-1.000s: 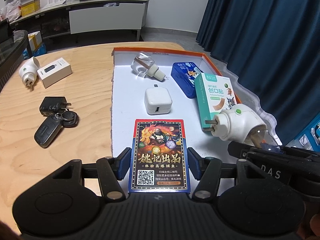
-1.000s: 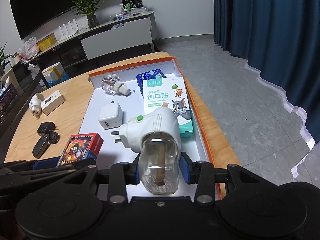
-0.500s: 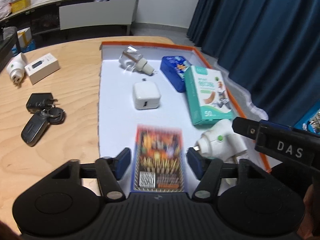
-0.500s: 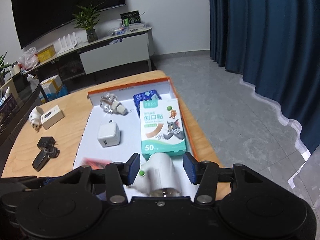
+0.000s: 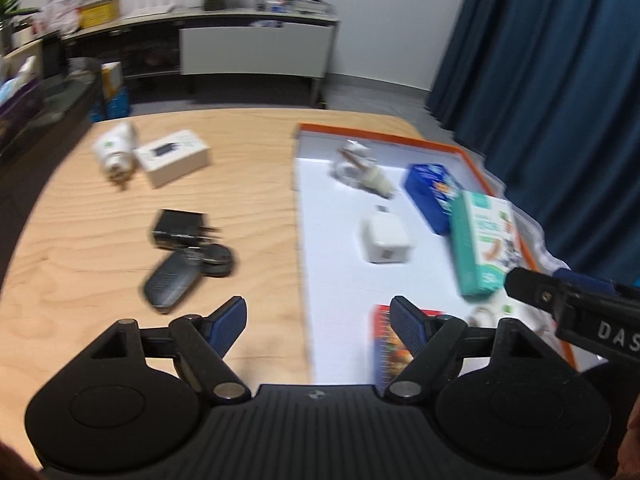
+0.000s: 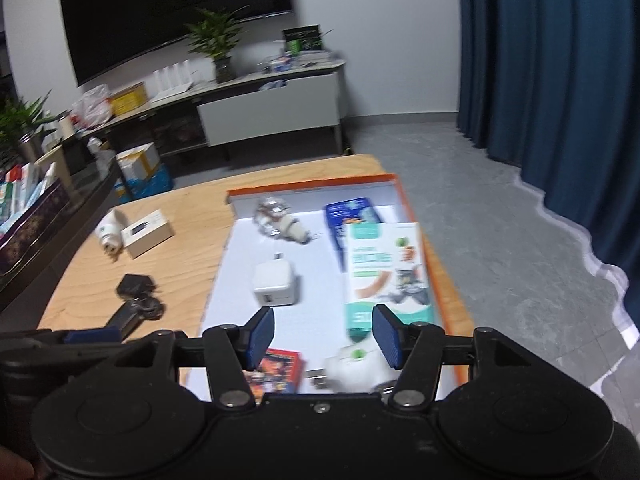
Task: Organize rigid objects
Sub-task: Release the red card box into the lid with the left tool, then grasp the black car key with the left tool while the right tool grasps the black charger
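A white tray with an orange rim (image 5: 340, 280) (image 6: 240, 272) holds a white charger (image 5: 384, 238) (image 6: 275, 284), a teal plaster box (image 5: 482, 240) (image 6: 384, 272), a blue box (image 5: 432, 192), a clear bottle (image 5: 360, 166), a red card box (image 5: 390, 348) (image 6: 276, 368) and a white plug-in diffuser (image 6: 356, 366). On the wood to the left lie a black adapter (image 5: 180, 228), a car key (image 5: 172, 286), a white box (image 5: 172, 156) and a white plug (image 5: 114, 152). My left gripper (image 5: 318, 324) is open and empty above the tray's left edge. My right gripper (image 6: 323, 334) is open and empty above the diffuser.
The wooden table (image 5: 100, 260) ends in a rounded left edge. Dark blue curtains (image 6: 560, 60) hang on the right. A TV bench with a plant (image 6: 260, 92) stands behind the table, and a dark side table (image 6: 40, 216) stands at the left.
My left gripper let go of the red card box in the tray and swung left. My right gripper let go of the diffuser in the tray and pulled back.
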Action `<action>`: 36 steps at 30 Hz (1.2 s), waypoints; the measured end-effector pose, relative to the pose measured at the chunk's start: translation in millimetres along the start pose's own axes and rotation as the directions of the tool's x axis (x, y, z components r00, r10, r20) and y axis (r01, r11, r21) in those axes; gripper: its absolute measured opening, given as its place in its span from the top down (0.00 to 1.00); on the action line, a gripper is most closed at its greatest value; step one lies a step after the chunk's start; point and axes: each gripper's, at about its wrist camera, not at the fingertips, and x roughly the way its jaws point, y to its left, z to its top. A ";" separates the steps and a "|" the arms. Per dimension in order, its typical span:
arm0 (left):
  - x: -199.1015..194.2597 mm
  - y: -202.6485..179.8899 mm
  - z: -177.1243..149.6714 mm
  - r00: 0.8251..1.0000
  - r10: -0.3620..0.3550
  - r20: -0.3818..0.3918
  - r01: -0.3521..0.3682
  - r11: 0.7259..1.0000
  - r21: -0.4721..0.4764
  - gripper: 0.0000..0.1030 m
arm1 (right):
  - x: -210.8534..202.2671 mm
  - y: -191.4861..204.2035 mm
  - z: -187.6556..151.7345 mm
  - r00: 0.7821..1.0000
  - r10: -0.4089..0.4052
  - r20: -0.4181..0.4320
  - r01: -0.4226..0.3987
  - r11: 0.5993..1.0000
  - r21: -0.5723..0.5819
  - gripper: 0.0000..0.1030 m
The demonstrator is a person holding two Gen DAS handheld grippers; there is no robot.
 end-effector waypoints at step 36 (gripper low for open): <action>48.2 89.8 3.3 0.999 -0.002 0.036 -0.003 0.990 0.144 0.28 | 40.8 54.9 6.5 0.991 0.110 -0.079 -0.117 0.988 -0.096 0.34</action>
